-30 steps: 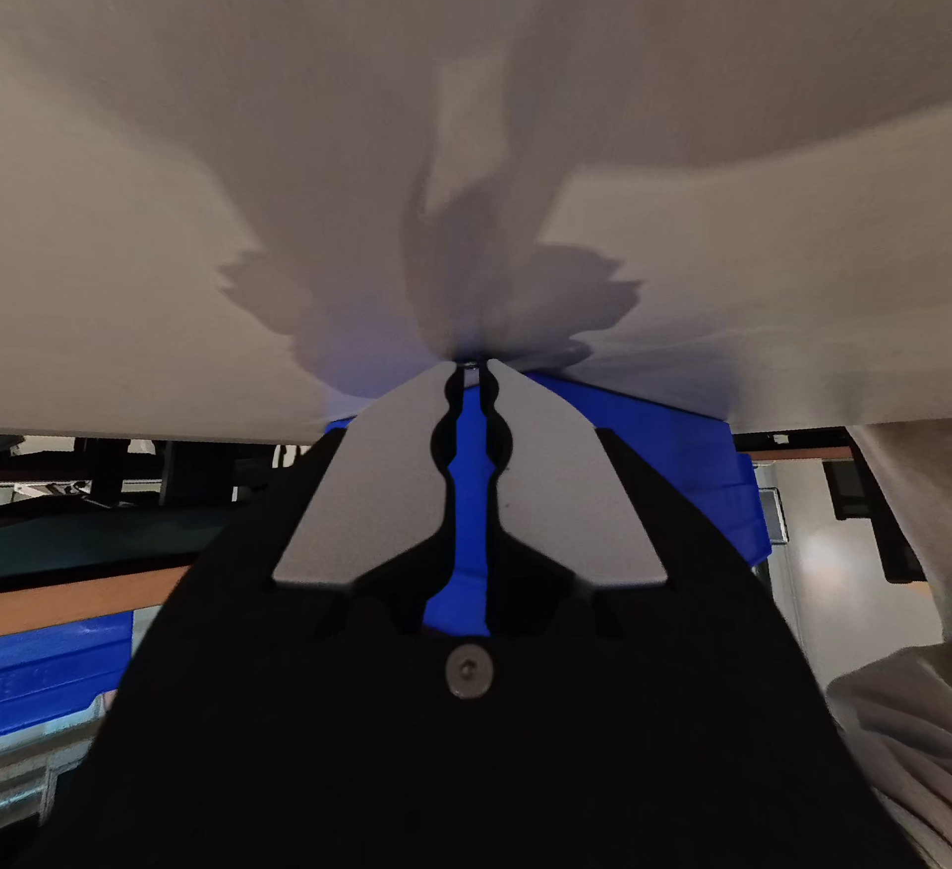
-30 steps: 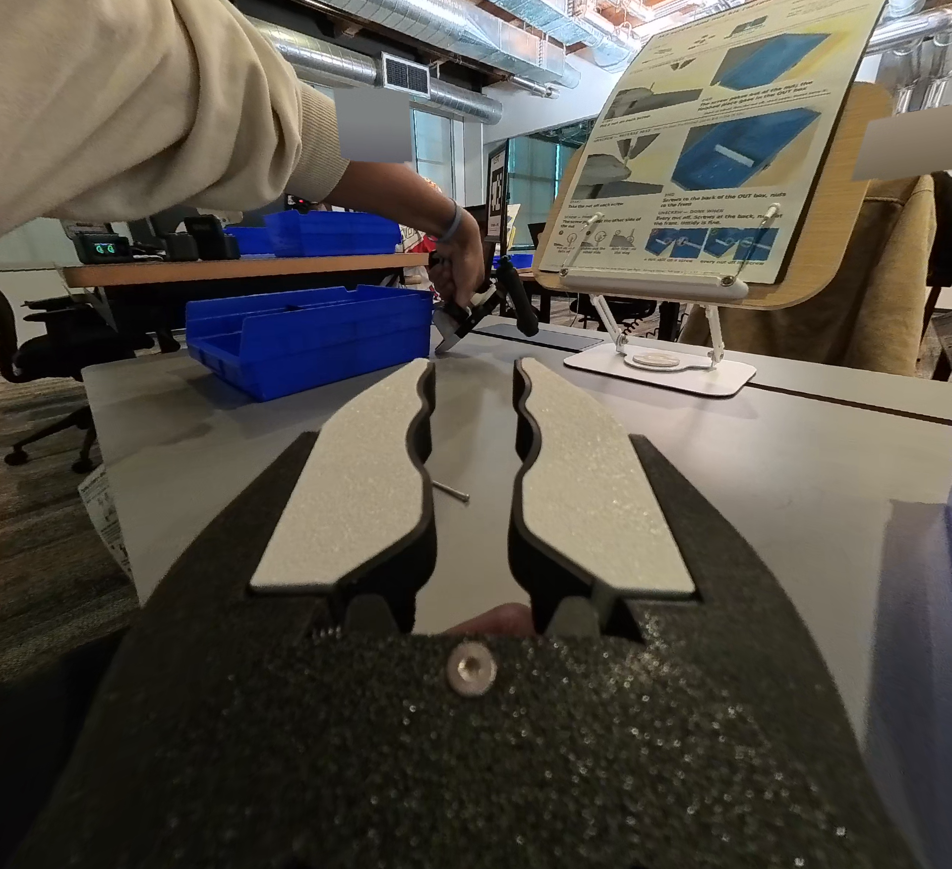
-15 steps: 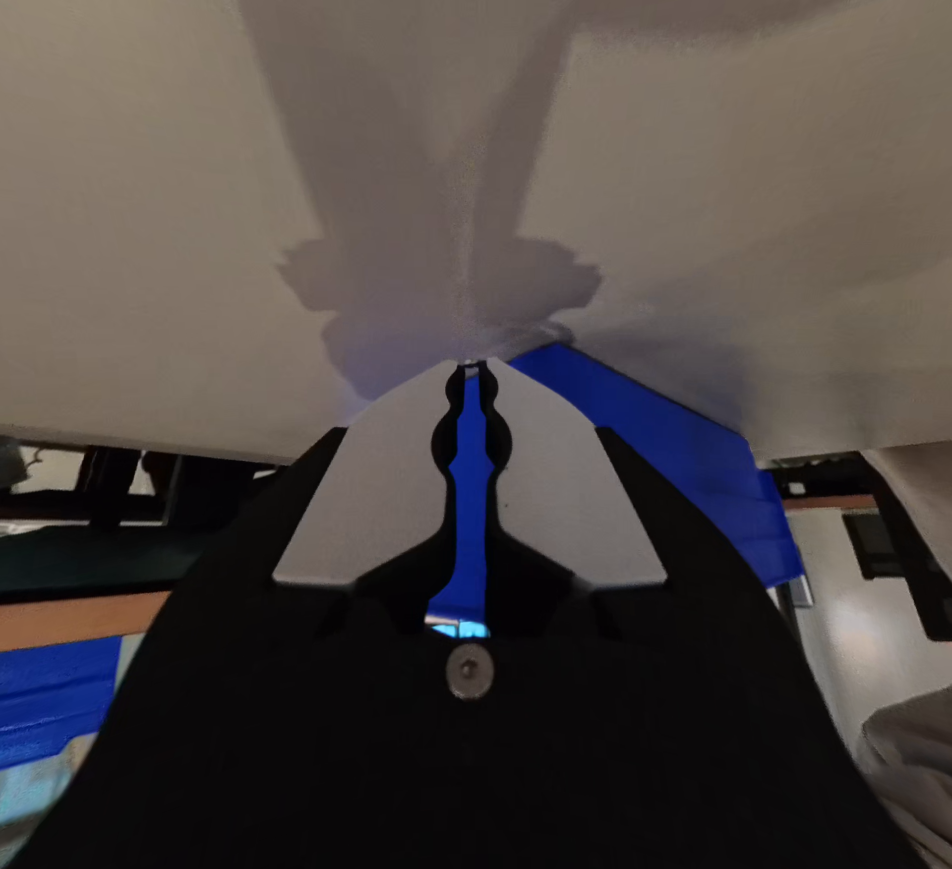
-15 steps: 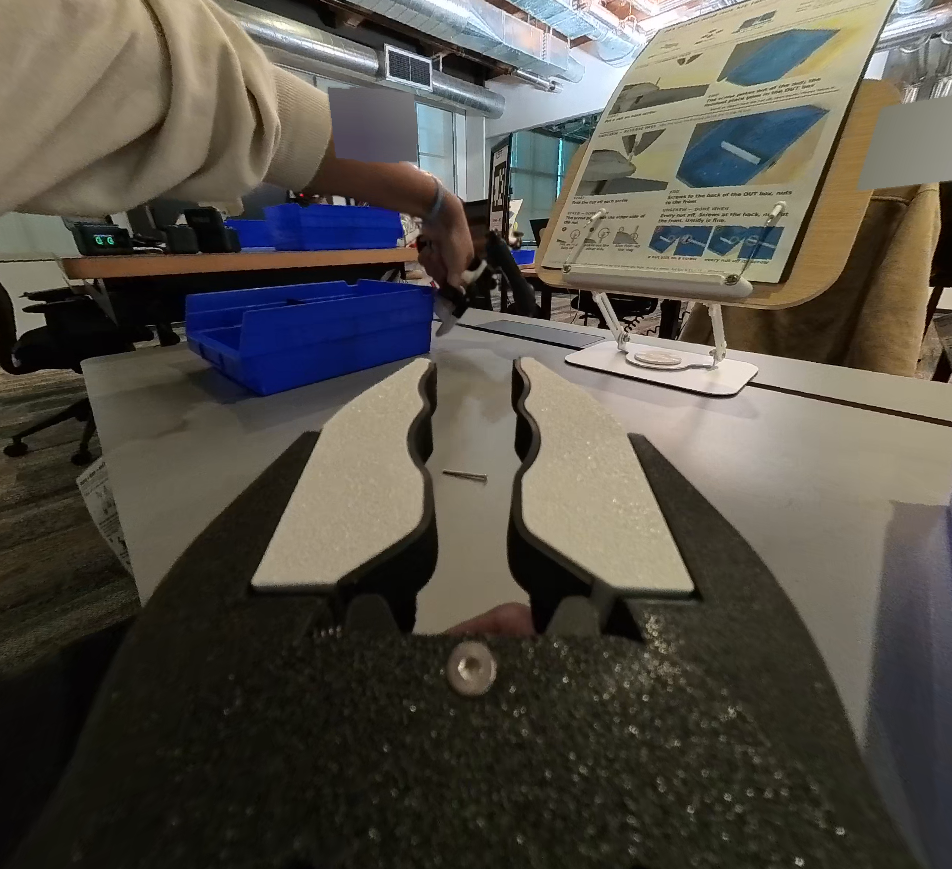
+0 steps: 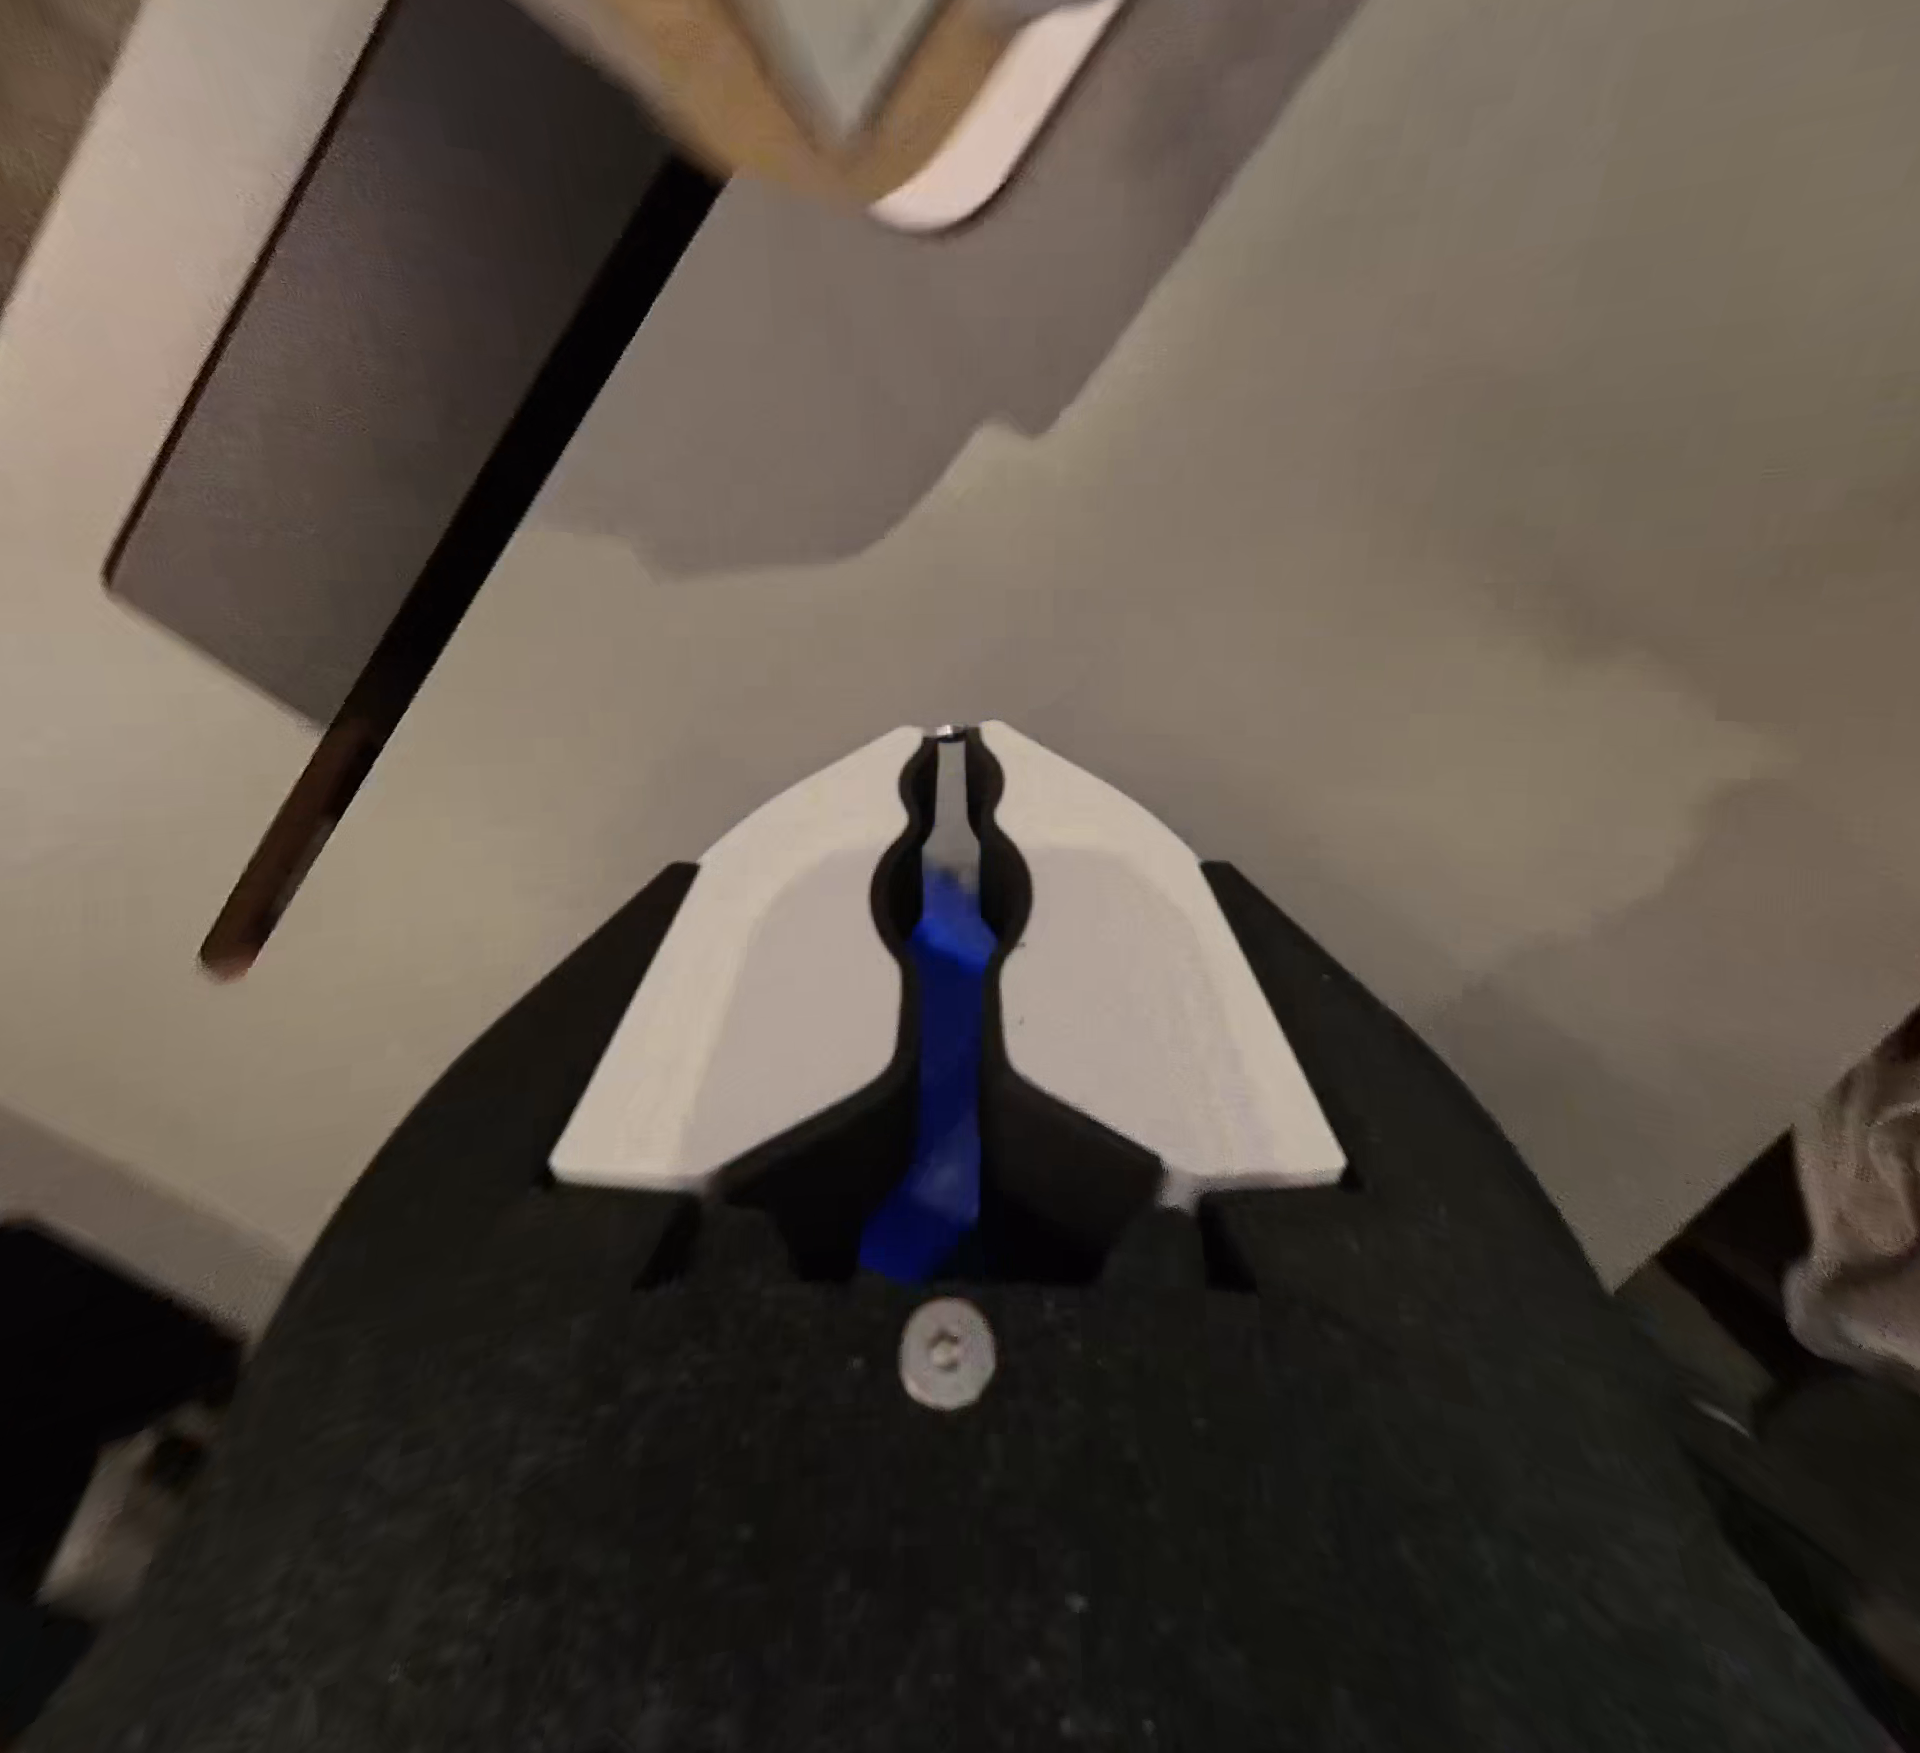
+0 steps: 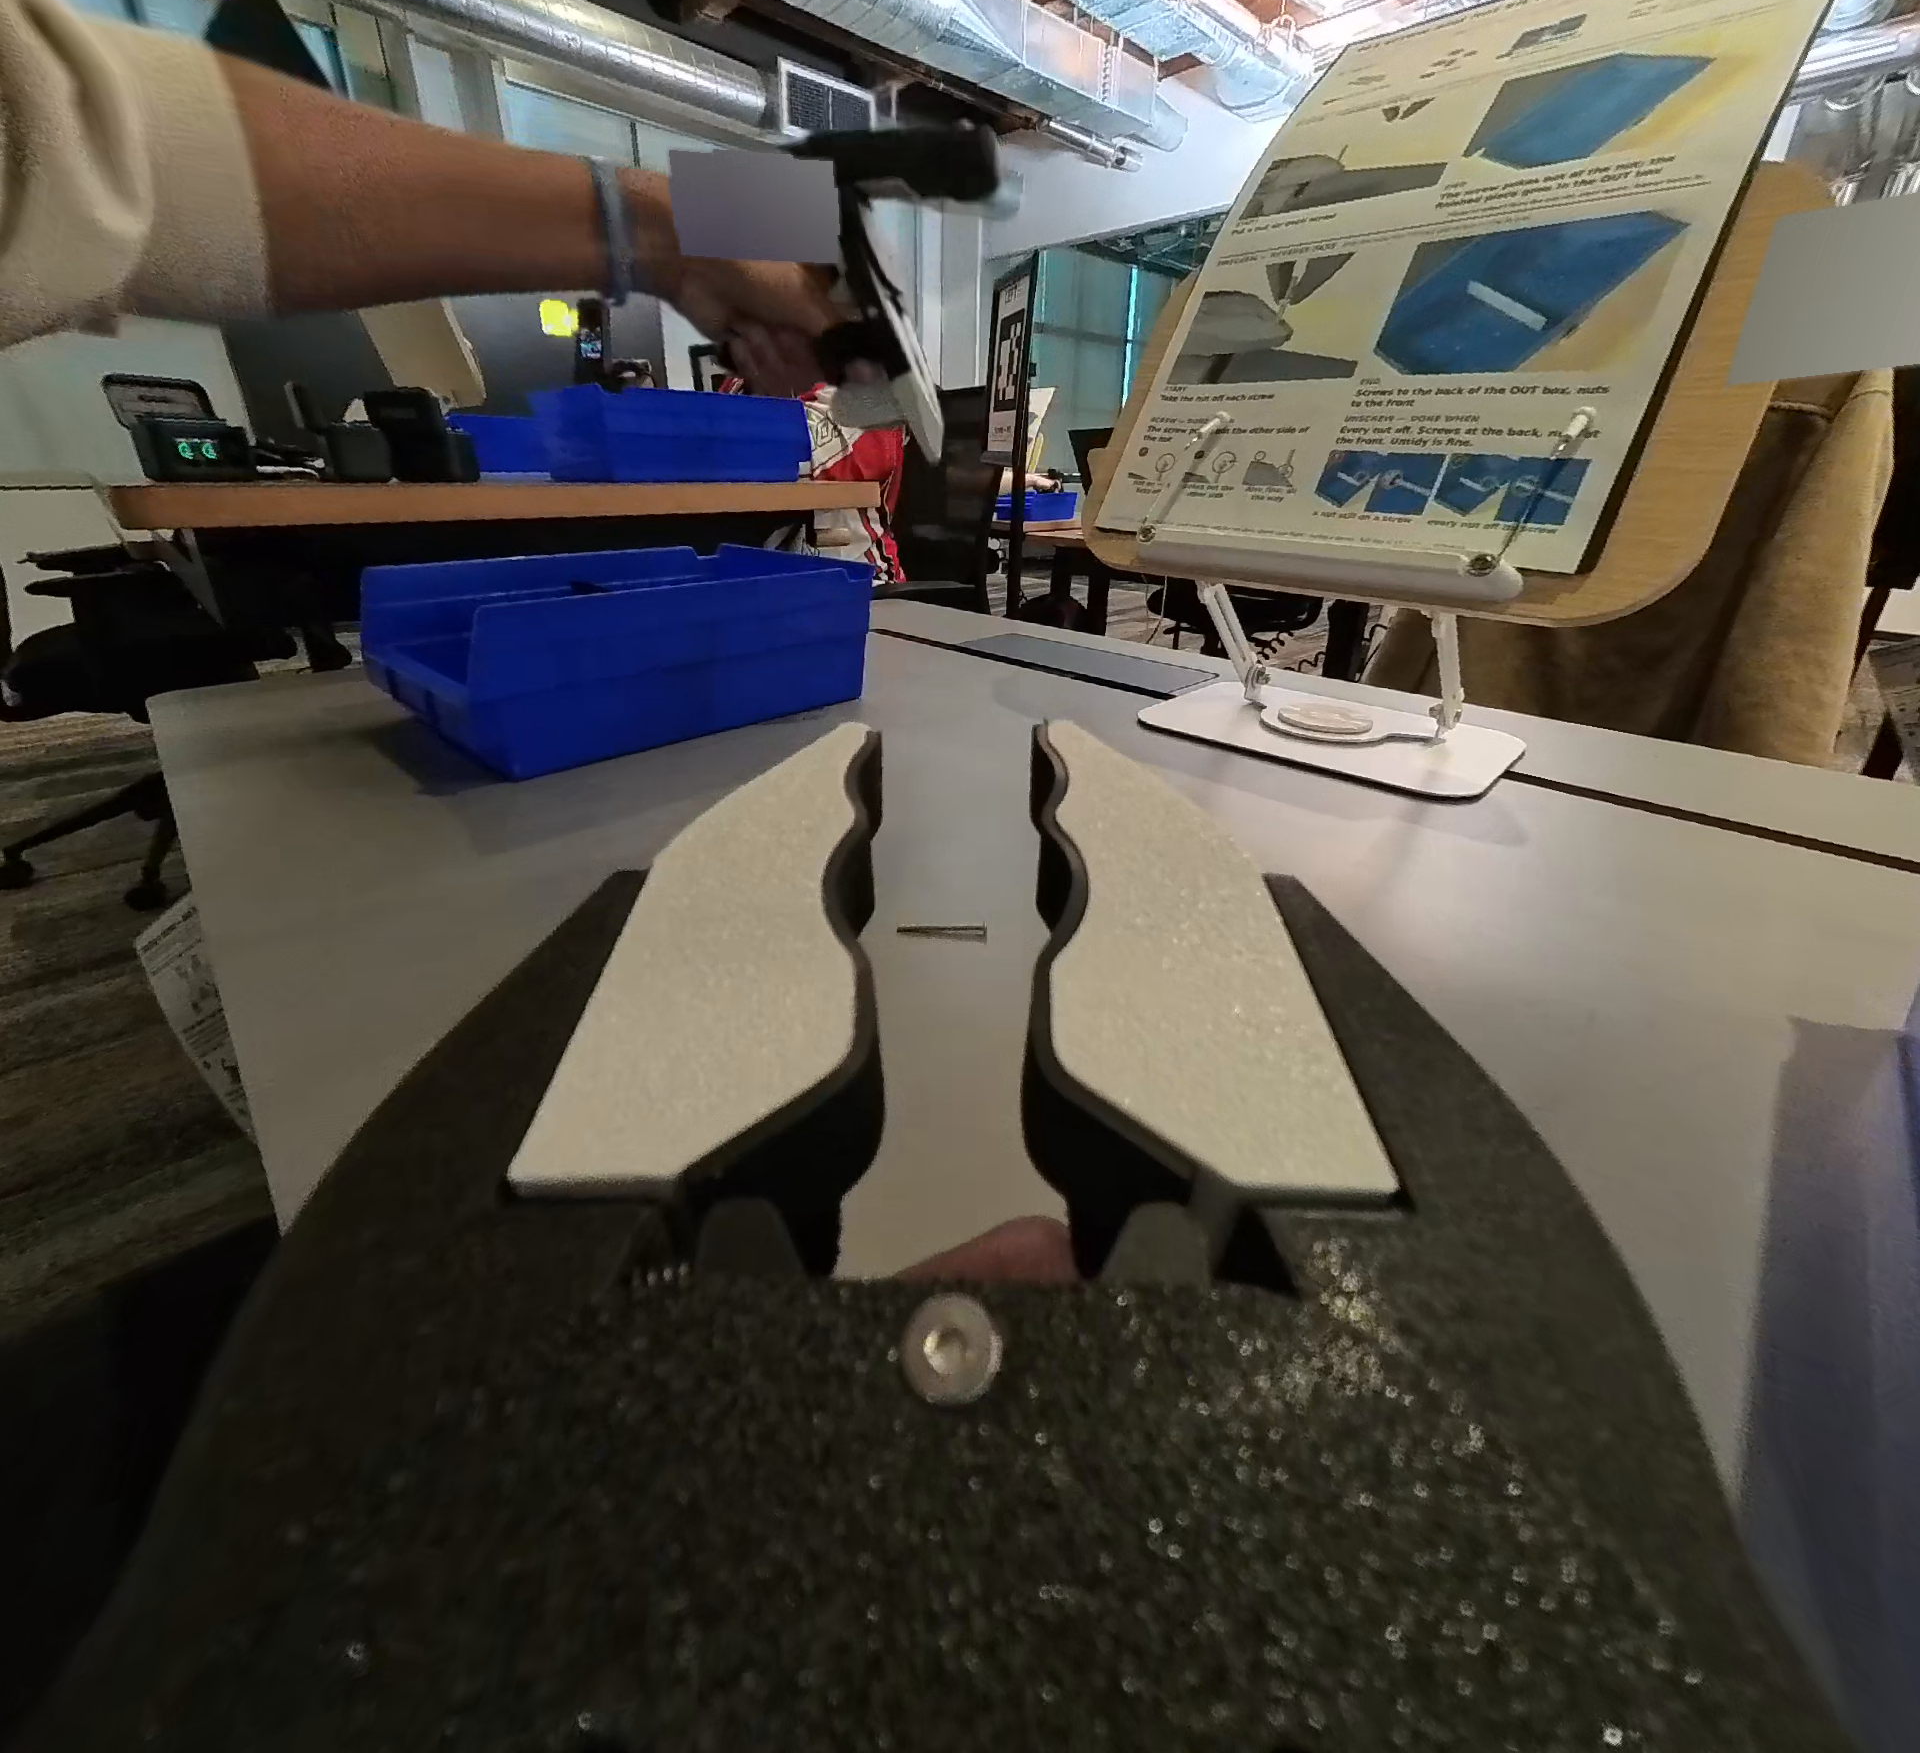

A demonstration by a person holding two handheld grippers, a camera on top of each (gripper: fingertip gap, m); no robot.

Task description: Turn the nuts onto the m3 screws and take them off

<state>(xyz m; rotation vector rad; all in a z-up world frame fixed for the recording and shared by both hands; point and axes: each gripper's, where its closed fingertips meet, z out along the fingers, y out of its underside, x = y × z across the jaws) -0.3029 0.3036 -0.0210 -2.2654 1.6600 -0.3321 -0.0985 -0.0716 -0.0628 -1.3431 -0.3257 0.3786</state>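
Left gripper (image 5: 951, 733), nearly closed, pinches a tiny silver nut (image 5: 949, 731); right gripper (image 6: 956, 747) gapes empty around a thin steel screw (image 6: 940, 930) on the grey table (image 6: 1455, 924); grasping it likely comes next.

One screw on the table, one small metal piece pinched aloft

A thin dark m3 screw (image 6: 941, 930) lies flat and crosswise on the grey table. A tiny silvery part (image 5: 948, 733), too small to tell nut from screw, is clamped at the closed fingertips above the table.
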